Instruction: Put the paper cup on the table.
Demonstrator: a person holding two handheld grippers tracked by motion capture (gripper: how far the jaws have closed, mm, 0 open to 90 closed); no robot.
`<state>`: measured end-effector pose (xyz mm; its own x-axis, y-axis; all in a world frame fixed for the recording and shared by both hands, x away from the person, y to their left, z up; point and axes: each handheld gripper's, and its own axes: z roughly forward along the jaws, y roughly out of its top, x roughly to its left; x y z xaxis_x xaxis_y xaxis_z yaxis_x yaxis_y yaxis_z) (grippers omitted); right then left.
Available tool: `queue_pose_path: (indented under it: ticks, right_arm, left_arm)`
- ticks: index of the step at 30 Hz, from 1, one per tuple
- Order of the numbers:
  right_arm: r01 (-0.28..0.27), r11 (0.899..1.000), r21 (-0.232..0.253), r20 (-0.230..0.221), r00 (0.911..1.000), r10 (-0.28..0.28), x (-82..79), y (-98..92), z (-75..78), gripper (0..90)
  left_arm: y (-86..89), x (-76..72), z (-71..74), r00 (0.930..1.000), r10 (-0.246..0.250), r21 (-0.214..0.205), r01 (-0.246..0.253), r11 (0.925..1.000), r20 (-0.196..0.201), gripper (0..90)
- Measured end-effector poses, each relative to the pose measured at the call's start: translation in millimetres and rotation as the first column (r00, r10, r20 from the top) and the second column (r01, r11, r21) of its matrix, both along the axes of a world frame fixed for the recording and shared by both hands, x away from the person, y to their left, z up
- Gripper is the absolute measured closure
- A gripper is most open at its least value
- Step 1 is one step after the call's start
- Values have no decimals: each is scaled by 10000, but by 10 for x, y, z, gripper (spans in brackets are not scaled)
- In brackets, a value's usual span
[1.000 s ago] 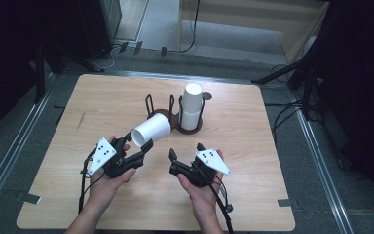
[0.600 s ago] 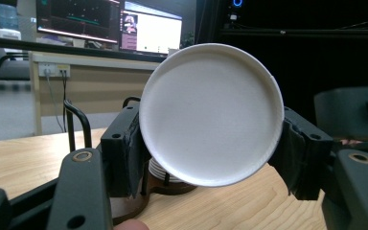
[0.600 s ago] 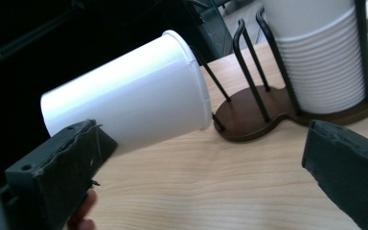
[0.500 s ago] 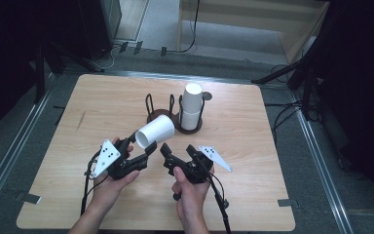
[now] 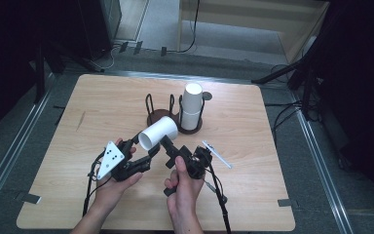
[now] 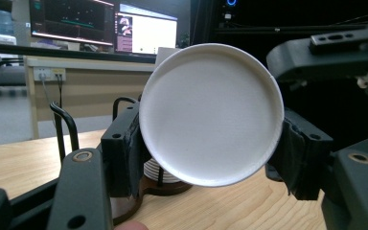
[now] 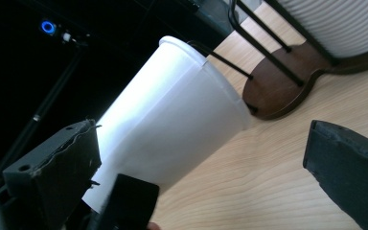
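Note:
A white paper cup (image 5: 158, 132) lies on its side above the table, and my left gripper (image 5: 143, 141) is shut on its base end. In the left gripper view the cup's round bottom (image 6: 211, 112) faces the camera, with a black pad (image 6: 129, 143) pressed against each side. My right gripper (image 5: 169, 152) is open, its jaws having just been opening. It stands close to the cup's right side. In the right gripper view the cup's wall (image 7: 172, 115) lies near the left jaw, while the right jaw is well clear of it.
A dark wooden cup holder (image 5: 157, 118) with black wire rods stands behind the hands. An upside-down stack of white cups (image 5: 191, 105) sits in its right side. Bare table lies to the left, right and front.
My right gripper has moved left toward the cup and rolled, so its plate now points right. The left gripper and the cup have barely moved.

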<state>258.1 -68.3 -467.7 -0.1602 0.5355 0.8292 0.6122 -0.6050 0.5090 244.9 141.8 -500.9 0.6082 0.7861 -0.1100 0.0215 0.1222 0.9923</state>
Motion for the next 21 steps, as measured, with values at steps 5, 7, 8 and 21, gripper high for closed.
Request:
queue_pose_path:
  ticks: [5, 7, 8, 21]
  right_arm:
    - [156, 9895, 1438, -661, 9978, -61, 36, -5, -29, 0]
    - [212, 9763, 2155, -1034, 9946, 12, 60, -12, -46, 0]
    - [268, 9712, 2369, -1121, 9937, -1, 69, -11, -50, 0]
    - [738, 9198, 3854, -2205, 9753, 142, 156, 14, -96, 0]
  left_arm:
    - [-15, -4, -5, 10000, -33, 38, 33, 10000, 33, 357]
    - [-21, -6, -7, 10000, -40, 63, 40, 10000, 55, 357]
    - [-26, -6, -9, 10000, -38, 71, 37, 10000, 65, 357]
    - [-55, -22, -10, 9997, -91, 229, 86, 9997, 205, 357]
